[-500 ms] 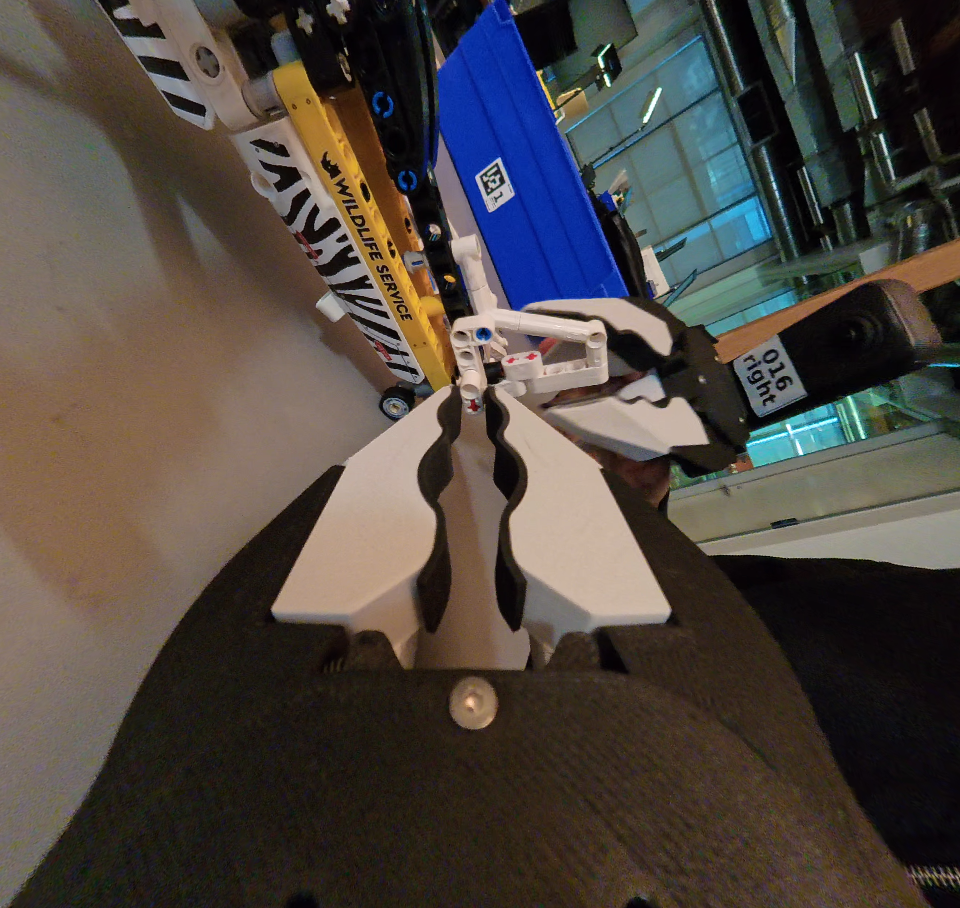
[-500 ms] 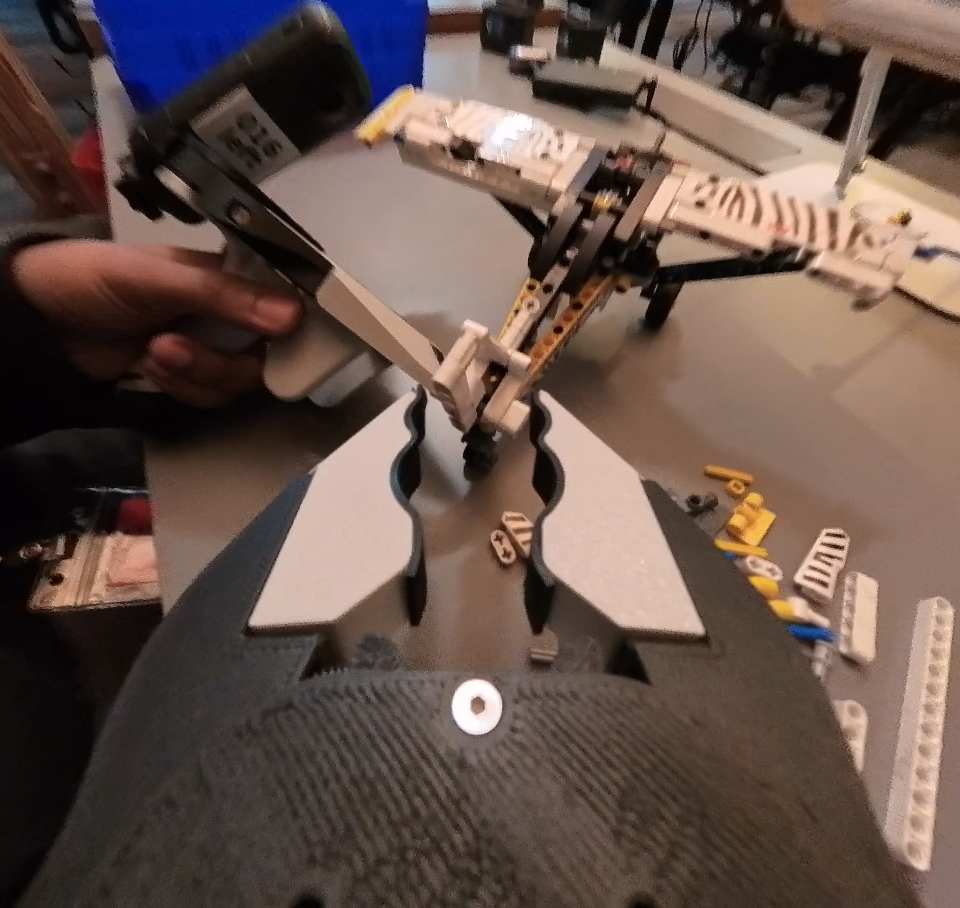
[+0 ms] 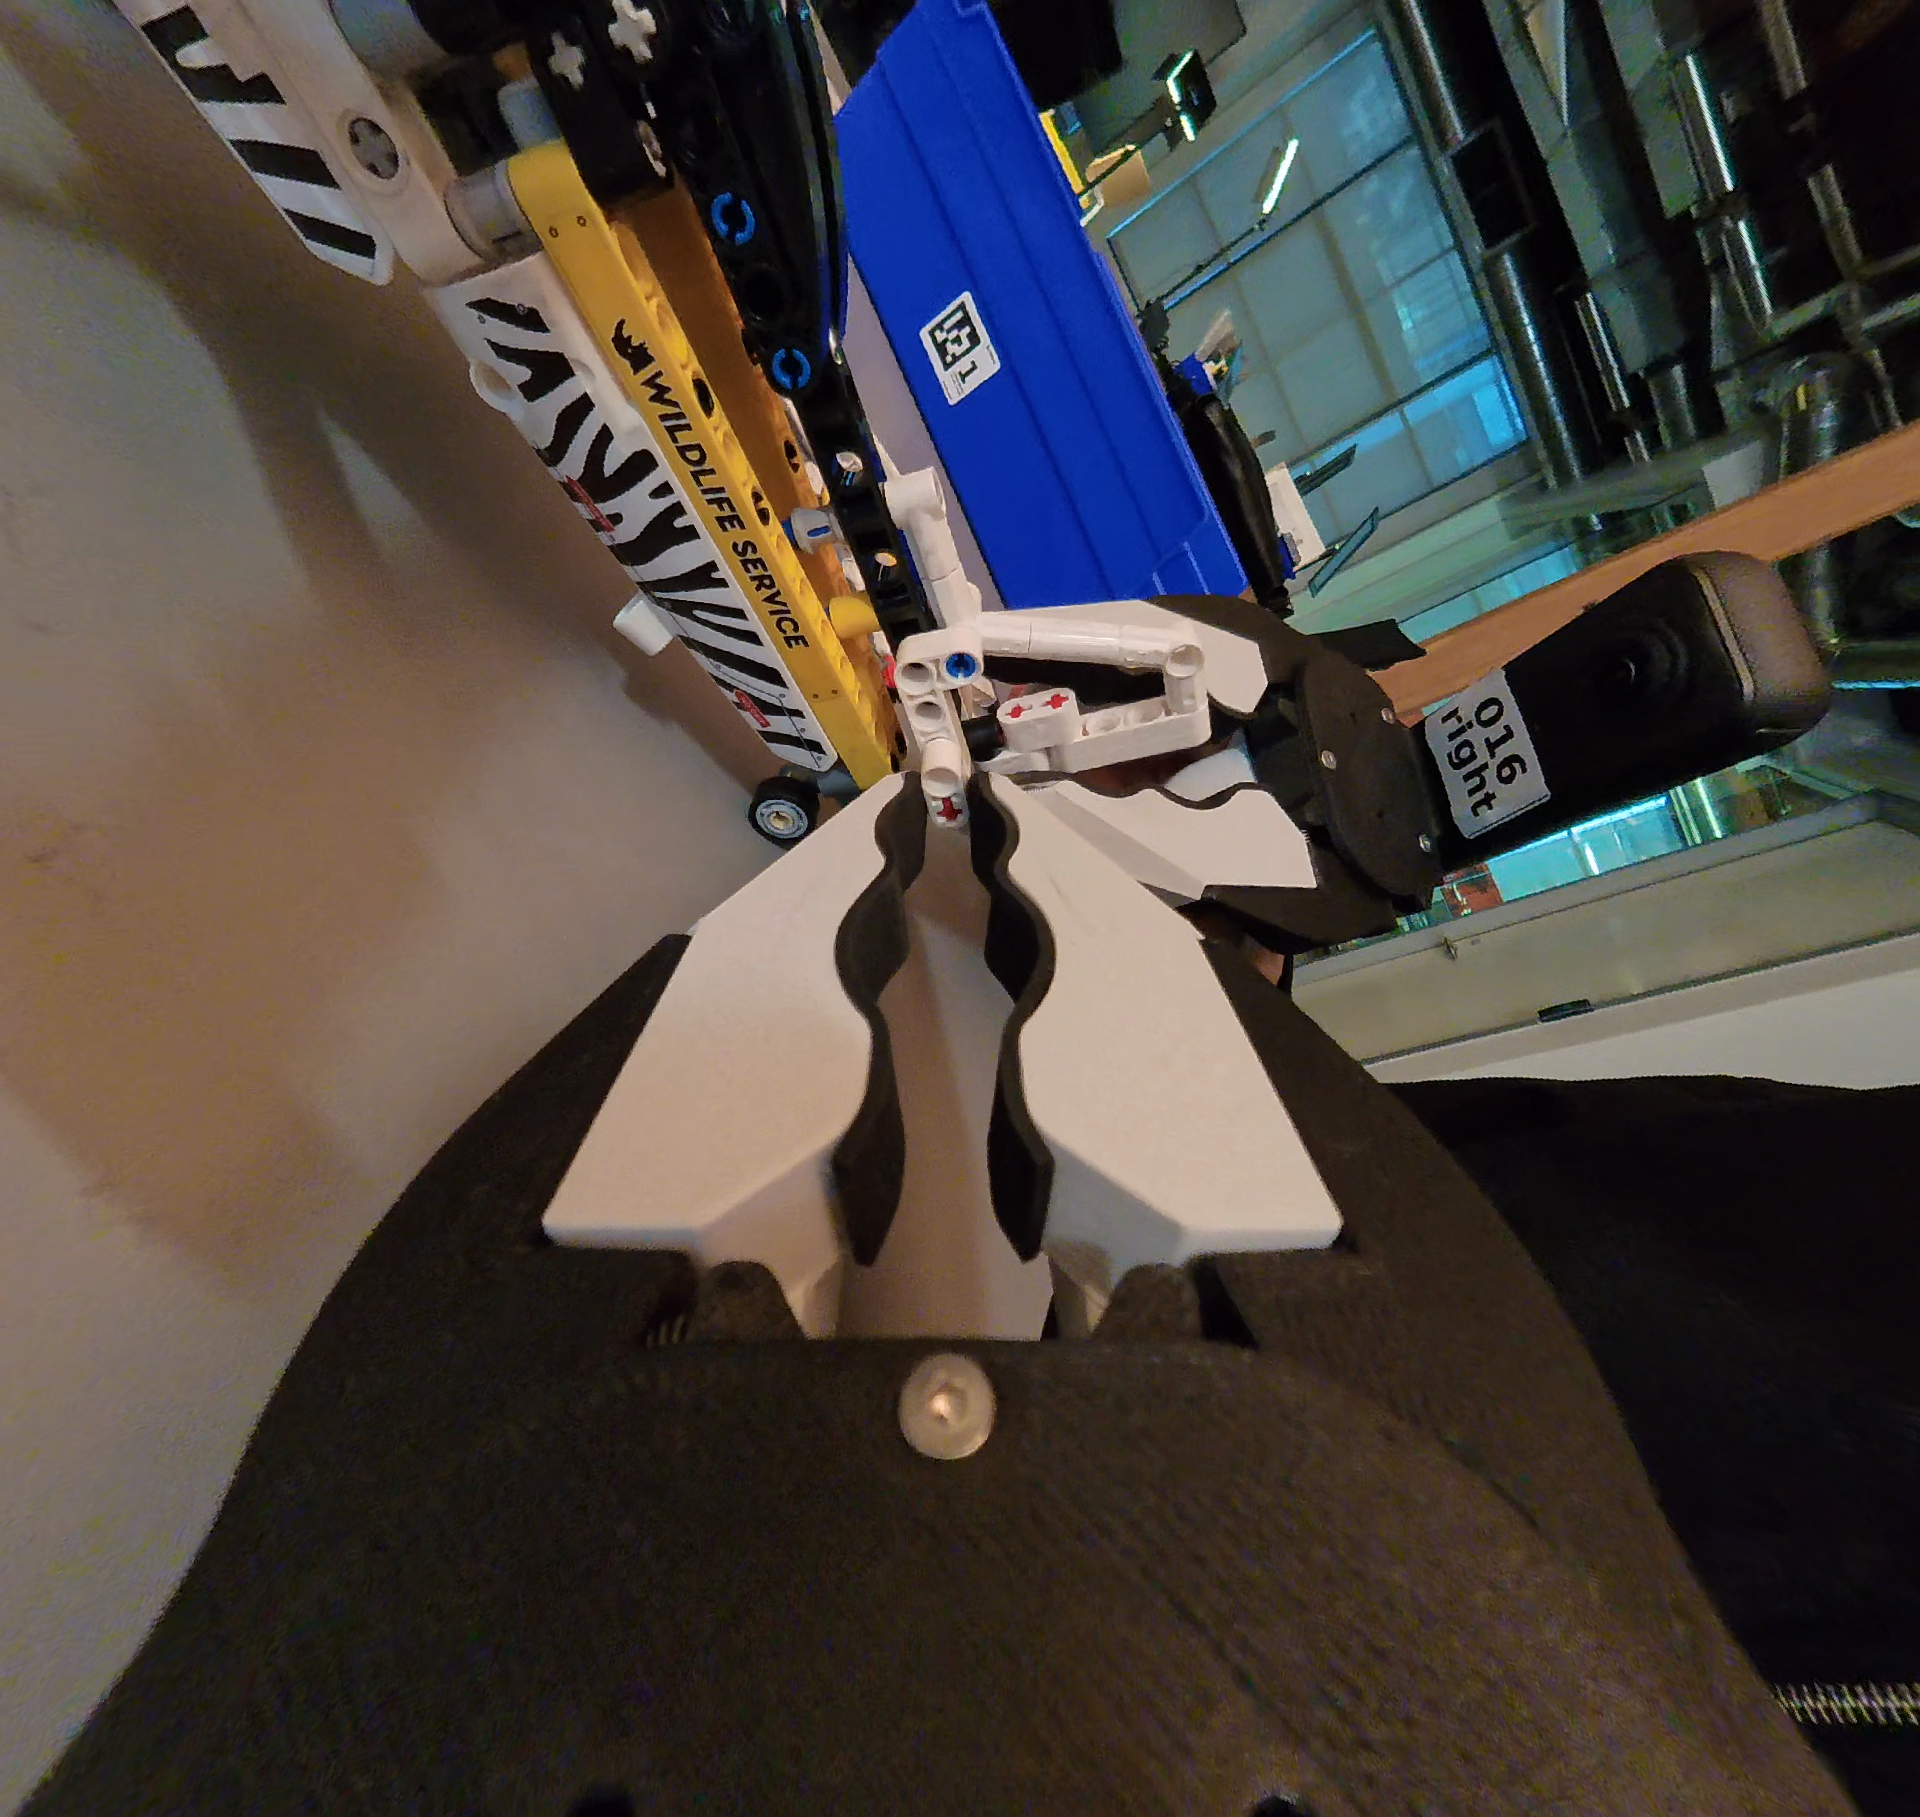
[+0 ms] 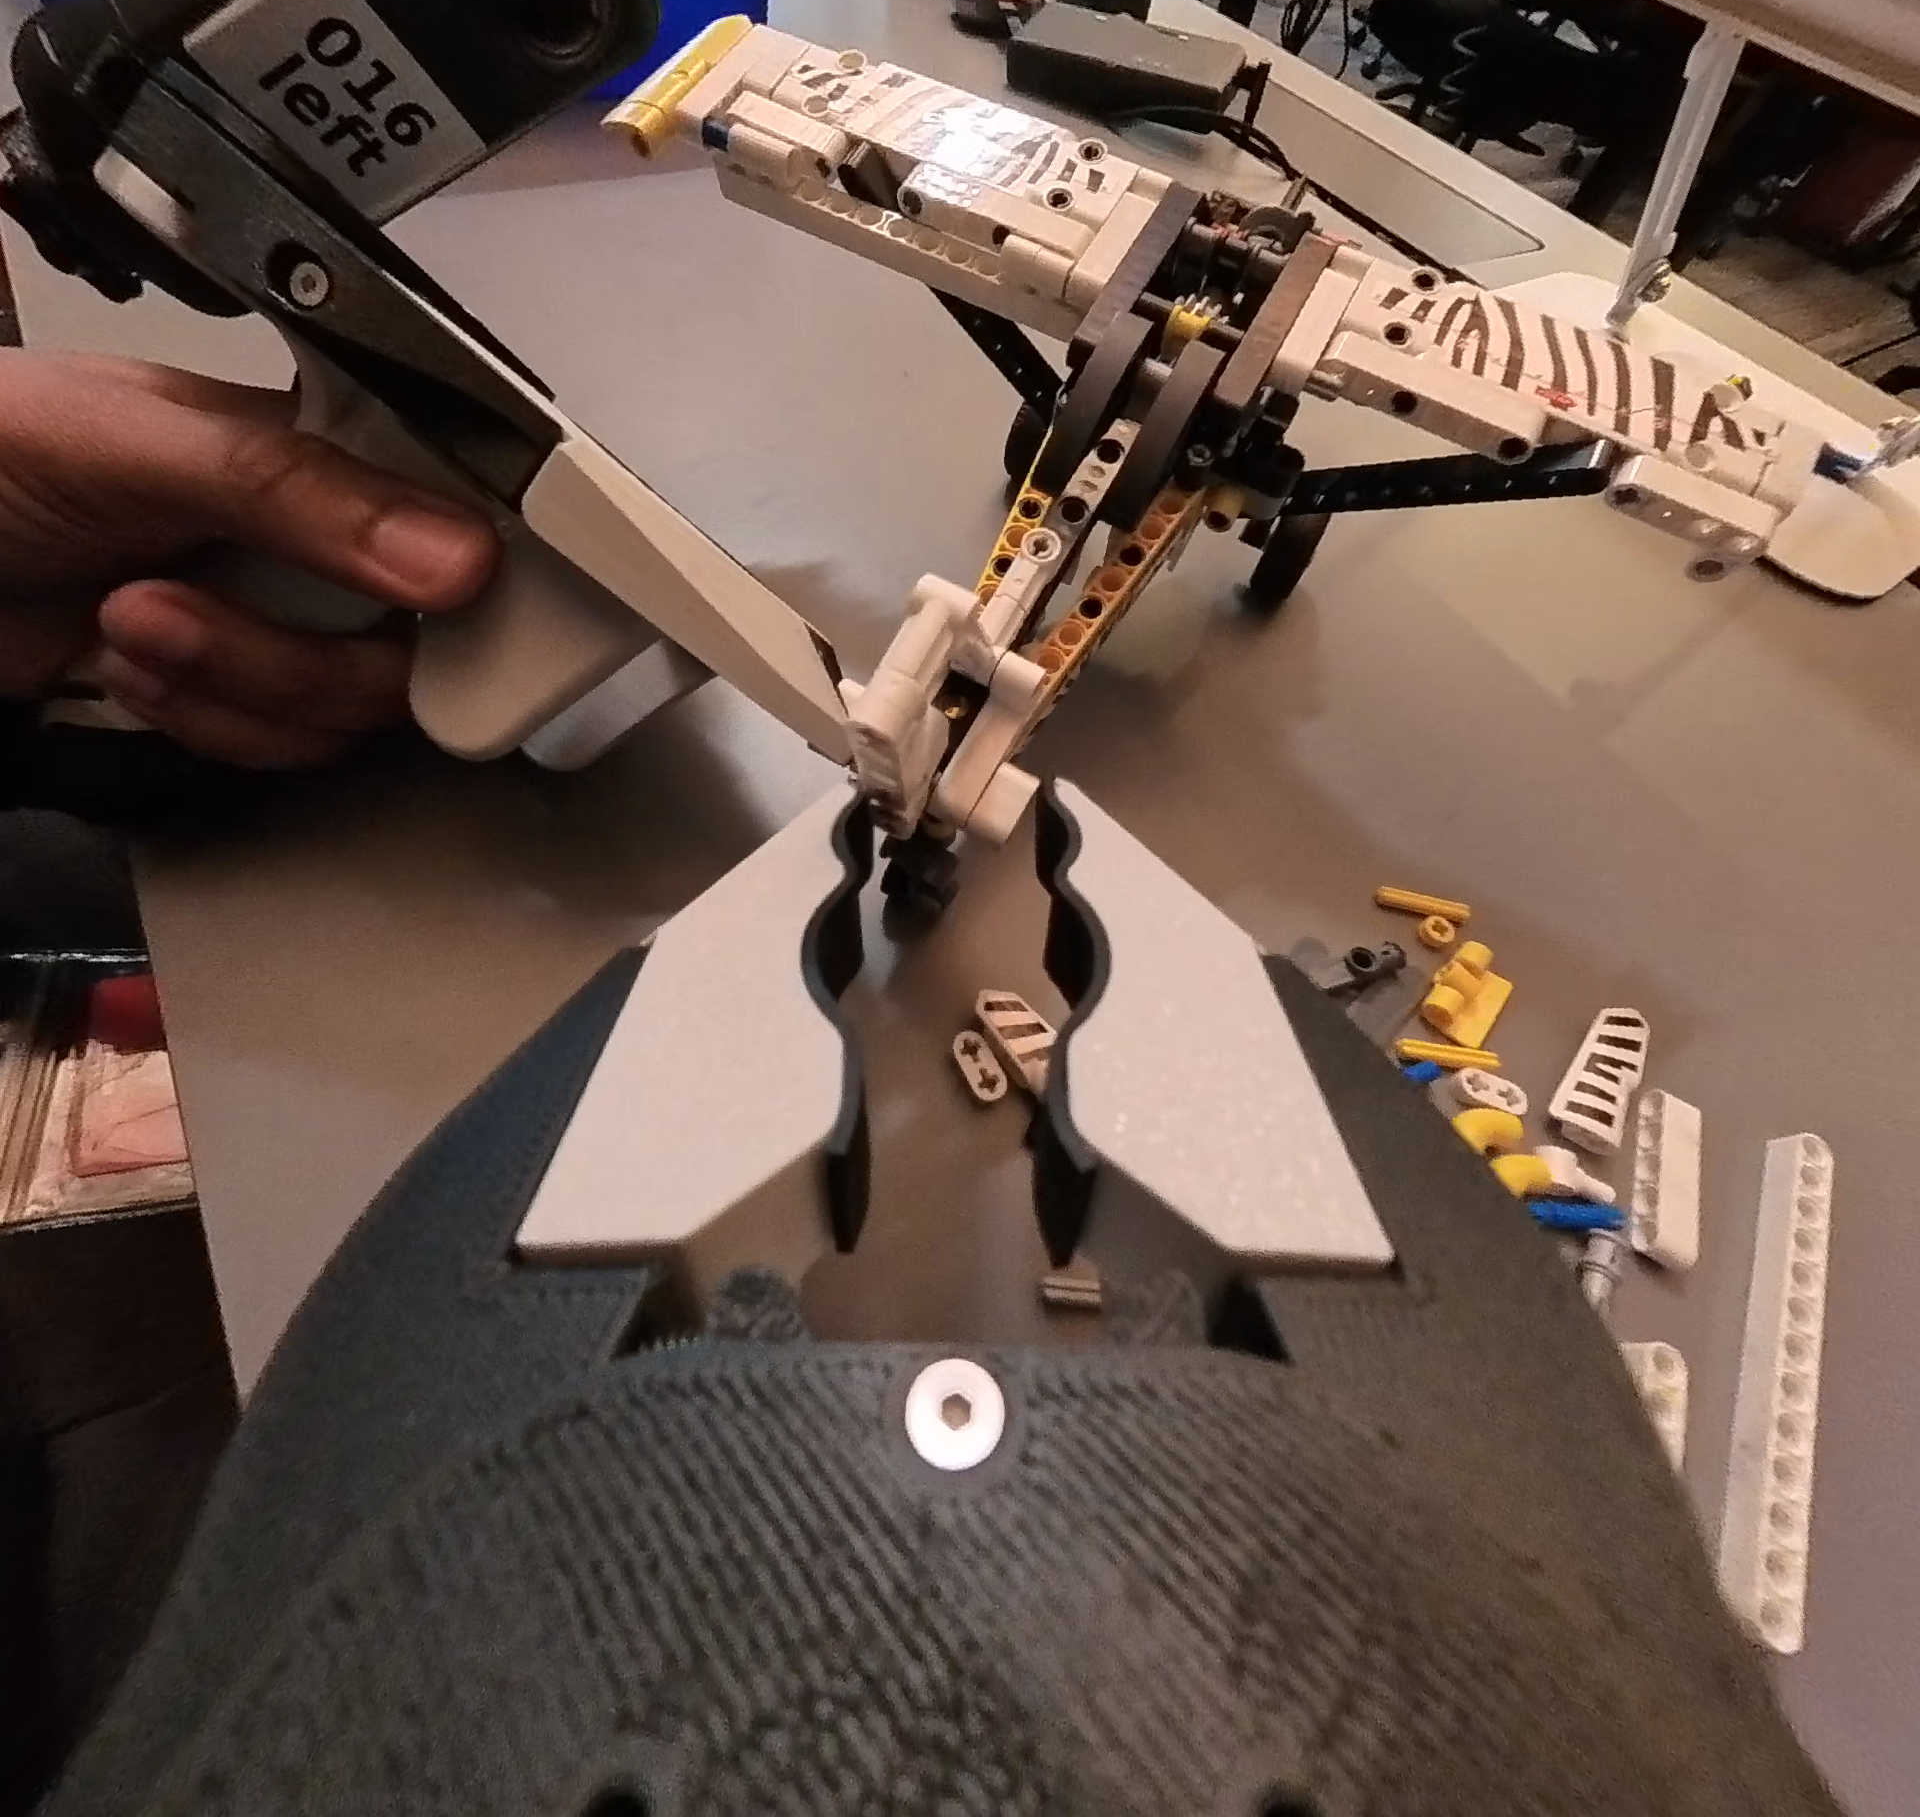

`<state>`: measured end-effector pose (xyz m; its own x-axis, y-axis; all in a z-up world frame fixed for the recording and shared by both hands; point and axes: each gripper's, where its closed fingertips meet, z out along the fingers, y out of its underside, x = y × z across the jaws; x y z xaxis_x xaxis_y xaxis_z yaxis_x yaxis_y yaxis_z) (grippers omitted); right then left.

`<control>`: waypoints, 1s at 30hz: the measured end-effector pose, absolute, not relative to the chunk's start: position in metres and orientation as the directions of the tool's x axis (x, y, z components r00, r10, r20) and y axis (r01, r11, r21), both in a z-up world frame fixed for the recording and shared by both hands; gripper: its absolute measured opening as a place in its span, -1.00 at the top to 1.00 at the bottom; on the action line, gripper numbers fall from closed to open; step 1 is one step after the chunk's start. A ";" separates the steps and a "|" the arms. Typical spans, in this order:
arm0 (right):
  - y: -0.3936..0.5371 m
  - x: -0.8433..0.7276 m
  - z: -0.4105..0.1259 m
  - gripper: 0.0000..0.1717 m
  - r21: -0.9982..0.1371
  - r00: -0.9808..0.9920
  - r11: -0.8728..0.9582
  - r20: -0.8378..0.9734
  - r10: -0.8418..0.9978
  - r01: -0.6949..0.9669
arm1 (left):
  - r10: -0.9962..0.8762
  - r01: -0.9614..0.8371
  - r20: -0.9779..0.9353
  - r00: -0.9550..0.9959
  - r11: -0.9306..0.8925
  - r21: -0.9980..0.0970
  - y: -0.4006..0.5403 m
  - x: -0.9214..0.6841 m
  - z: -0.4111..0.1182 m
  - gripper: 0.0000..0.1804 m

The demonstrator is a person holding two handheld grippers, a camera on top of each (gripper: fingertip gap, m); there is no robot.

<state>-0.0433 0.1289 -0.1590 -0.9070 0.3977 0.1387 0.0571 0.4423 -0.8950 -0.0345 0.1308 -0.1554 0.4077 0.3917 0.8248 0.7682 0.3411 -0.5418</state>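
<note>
Left hand-held gripper (image 3: 948, 799): its two fingers are drawn nearly together and clamp the end of a small white brick beam (image 3: 940, 728) with round holes, at the tail of a brick-built plane.
Right hand-held gripper (image 4: 951, 827): fingers stand apart; the white tail frame (image 4: 961, 718) reaches down between the tips, with a visible gap to the right pad. Contact on the left pad cannot be told.
Plane model (image 4: 1049, 198): zebra-striped white wings, yellow and black beams in the body, black wheels on the worktop (image 4: 1455, 728). In the right wrist view it spreads from 11 to 2 o'clock, its tail pointing down to the fingertips at centre.
Hand (image 4: 208, 562): at 9 o'clock in the right wrist view, wrapped around the left gripper's handle.
Loose parts (image 4: 1496, 1071): yellow, white, blue and grey brick pieces lie on the worktop at 3 to 4 o'clock, beside the right finger; a long white holed beam (image 4: 1782, 1372) lies farthest out.
Blue bin (image 3: 1029, 344): at 12 to 1 o'clock in the left wrist view, behind the plane, bearing a square white tag.
</note>
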 end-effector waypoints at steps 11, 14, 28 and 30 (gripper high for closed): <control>0.132 -0.042 -0.157 0.68 -0.905 -0.912 0.417 0.096 0.398 0.087 | 0.340 0.797 0.849 0.404 0.324 -0.509 0.131 -0.031 -0.154 0.94; 0.132 -0.043 -0.157 0.69 -0.904 -0.907 0.420 0.105 0.407 0.084 | 0.339 0.797 0.850 0.403 0.327 -0.508 0.131 -0.031 -0.153 0.94; 0.131 -0.043 -0.160 0.69 -0.897 -0.910 0.432 0.100 0.402 0.092 | 0.380 0.781 0.835 0.398 0.336 -0.526 0.128 -0.029 -0.155 0.95; 0.131 -0.042 -0.160 0.69 -0.899 -0.909 0.428 0.097 0.404 0.094 | 0.361 0.791 0.850 0.384 0.347 -0.504 0.127 -0.027 -0.155 0.94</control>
